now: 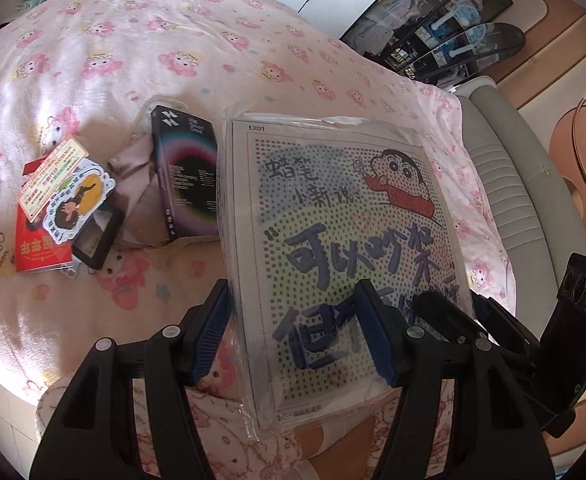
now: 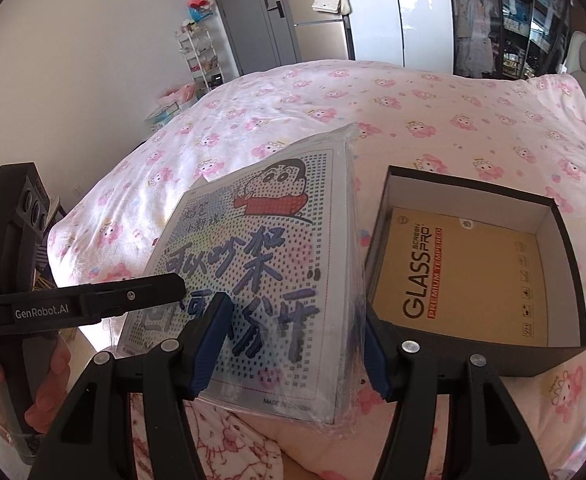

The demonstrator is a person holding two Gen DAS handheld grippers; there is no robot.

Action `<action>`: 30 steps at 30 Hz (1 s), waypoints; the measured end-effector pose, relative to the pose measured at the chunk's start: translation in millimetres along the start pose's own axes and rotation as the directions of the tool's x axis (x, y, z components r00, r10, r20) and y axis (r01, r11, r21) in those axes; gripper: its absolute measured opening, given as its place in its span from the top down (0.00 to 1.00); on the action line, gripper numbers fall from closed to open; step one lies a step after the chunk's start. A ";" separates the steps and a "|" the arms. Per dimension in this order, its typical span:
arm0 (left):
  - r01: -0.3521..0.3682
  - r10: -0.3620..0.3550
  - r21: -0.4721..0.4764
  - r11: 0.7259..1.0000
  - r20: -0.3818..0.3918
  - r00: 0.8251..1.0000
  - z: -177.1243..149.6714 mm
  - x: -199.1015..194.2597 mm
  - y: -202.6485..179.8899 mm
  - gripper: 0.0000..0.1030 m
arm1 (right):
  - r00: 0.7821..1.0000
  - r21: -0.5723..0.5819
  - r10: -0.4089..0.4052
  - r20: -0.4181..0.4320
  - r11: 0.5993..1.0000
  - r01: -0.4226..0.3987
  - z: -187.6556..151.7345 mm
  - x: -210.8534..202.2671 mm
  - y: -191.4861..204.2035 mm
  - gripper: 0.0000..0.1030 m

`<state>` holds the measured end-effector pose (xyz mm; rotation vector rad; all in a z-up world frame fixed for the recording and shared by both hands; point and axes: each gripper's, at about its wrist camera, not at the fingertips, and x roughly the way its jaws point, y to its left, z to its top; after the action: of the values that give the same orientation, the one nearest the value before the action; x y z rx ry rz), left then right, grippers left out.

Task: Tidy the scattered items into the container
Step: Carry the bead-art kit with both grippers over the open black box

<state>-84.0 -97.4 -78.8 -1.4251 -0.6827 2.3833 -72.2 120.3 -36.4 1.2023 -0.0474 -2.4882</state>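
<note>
Progress: roughly one item in, one in transit, the rest untouched.

Landmark = black open box (image 2: 565,264) on the pink printed bedspread (image 1: 141,40).

Left to right:
- Far left of the box, well apart from it: red packet (image 1: 39,246), sticker card (image 1: 75,196) on top of it, small black frame (image 1: 97,236) touching both, then a dark carton (image 1: 187,184) on a pinkish pouch (image 1: 133,188). All loose on the bed.
- Just left of the box: shrink-wrapped cartoon kit (image 2: 269,276), tilted, off the bed, near edge beside the box's left wall. Not in yet.
- Inside the box: one yellow screen-protector pack (image 2: 461,276), flat on the floor.

Grippers: left gripper (image 1: 293,332) jaws wide, clamped across the kit's left part. Right gripper (image 2: 293,340) jaws wide, pads pressing its lower right edge. Two-handed carry.

Count: 1 box, 1 item inside, 1 kit held, 5 still scattered.
</note>
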 end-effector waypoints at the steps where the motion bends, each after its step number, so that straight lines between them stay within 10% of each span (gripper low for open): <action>1: 0.005 -0.005 0.012 1.000 -0.002 1.000 1.5 4.9 -9.3 0.39 | 1.000 0.009 -0.008 0.005 1.000 0.008 0.4 -4.1 -8.4 0.45; 20: 0.041 -0.020 0.139 0.989 -0.149 0.989 63.1 160.3 -124.9 0.38 | 0.997 0.107 -0.081 -0.010 0.991 0.081 38.5 13.2 -187.9 0.44; 30: -0.058 0.105 0.190 0.980 -0.249 0.963 56.3 230.1 -137.5 0.37 | 0.993 0.204 -0.049 -0.107 0.976 0.070 18.4 62.5 -248.3 0.44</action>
<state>-242.7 112.2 -155.5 -1.6699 -0.3382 2.1956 -200.3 326.9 -118.8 1.4327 -0.2532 -2.5187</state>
